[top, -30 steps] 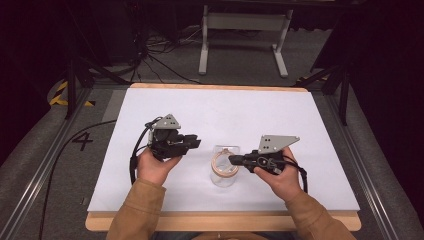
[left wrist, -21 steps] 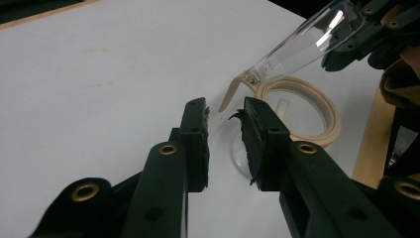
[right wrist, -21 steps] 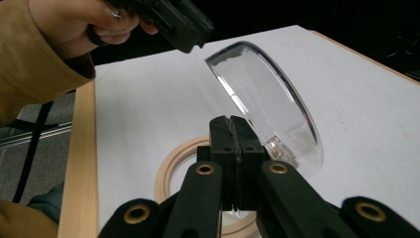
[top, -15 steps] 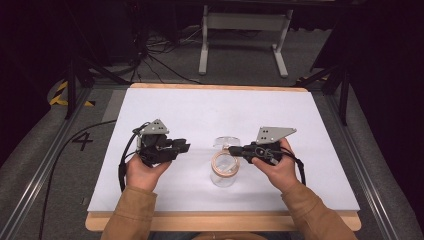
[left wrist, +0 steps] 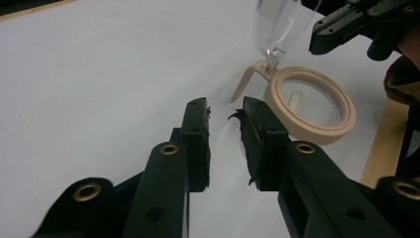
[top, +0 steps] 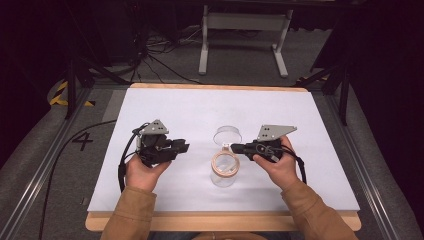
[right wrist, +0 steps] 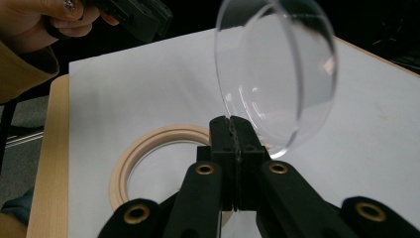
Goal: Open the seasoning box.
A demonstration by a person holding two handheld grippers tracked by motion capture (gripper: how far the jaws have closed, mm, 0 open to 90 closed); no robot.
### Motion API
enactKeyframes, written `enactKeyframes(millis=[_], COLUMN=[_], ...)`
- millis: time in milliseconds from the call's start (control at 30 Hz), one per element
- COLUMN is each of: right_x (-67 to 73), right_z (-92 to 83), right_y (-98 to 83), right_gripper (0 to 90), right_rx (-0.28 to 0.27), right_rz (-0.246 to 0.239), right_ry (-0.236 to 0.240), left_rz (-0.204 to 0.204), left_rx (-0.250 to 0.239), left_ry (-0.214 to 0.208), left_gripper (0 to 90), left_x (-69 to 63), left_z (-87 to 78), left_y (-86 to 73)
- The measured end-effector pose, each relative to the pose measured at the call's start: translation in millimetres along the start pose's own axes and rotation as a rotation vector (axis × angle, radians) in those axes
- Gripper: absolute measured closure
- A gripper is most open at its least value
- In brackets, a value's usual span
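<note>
A clear jar with a beige rim (top: 224, 167) lies on the white sheet, its ring (left wrist: 312, 134) (right wrist: 133, 153) facing up. Its clear dome lid (top: 227, 135) (right wrist: 277, 74) (left wrist: 280, 25) is tipped up on edge, joined to the ring by a beige strap (left wrist: 245, 84). My right gripper (top: 234, 148) (right wrist: 231, 121) is shut on the lid's lower edge, reaching in from the right. My left gripper (top: 186, 146) (left wrist: 225, 111) is a short way left of the jar, jaws slightly apart, holding nothing.
A white sheet (top: 175, 110) covers the table, with a wooden edge (top: 225, 221) along the front. A black cable (top: 75, 140) trails off the left side onto the floor. A metal stand (top: 245, 30) is behind the table.
The left gripper has let go of the jar and drawn back to the left. The right gripper has swung the lid up off the beige rim.
</note>
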State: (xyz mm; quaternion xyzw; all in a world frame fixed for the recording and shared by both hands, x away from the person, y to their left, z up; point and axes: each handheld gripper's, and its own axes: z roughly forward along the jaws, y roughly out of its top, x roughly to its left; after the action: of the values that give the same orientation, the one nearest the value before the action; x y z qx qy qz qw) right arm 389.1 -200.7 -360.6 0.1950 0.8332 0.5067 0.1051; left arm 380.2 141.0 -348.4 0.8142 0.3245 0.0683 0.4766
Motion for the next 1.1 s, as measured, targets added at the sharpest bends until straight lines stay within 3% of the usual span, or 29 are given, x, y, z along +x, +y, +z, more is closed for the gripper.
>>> enactKeyframes(millis=[467,633,800,1100], right_x=[-0.1,-11.2,-23.9,-44.9], right_z=[-30.6,-47.4,-62.2,-79.1], right_y=[6.4,7.3,2.9,-11.5], right_gripper=[86.2,81.5,75.7,70.3], right_rx=[-0.023,0.001,0.025,0.070], right_rz=[0.010,0.047,0.069,0.114], right_ry=[-0.012,-0.020,-0.069,-0.173], left_rz=[0.022,0.026,0.014,-0.013], left_rx=[0.008,0.004,0.000,-0.005], left_ry=[-0.032,-0.037,-0.025,0.036], left_gripper=[69.9,69.0,68.3,66.8], left_x=[-1.3,0.5,4.5,17.5], left_z=[3.3,2.1,0.3,0.2], left_y=[9.0,10.3,10.3,5.5])
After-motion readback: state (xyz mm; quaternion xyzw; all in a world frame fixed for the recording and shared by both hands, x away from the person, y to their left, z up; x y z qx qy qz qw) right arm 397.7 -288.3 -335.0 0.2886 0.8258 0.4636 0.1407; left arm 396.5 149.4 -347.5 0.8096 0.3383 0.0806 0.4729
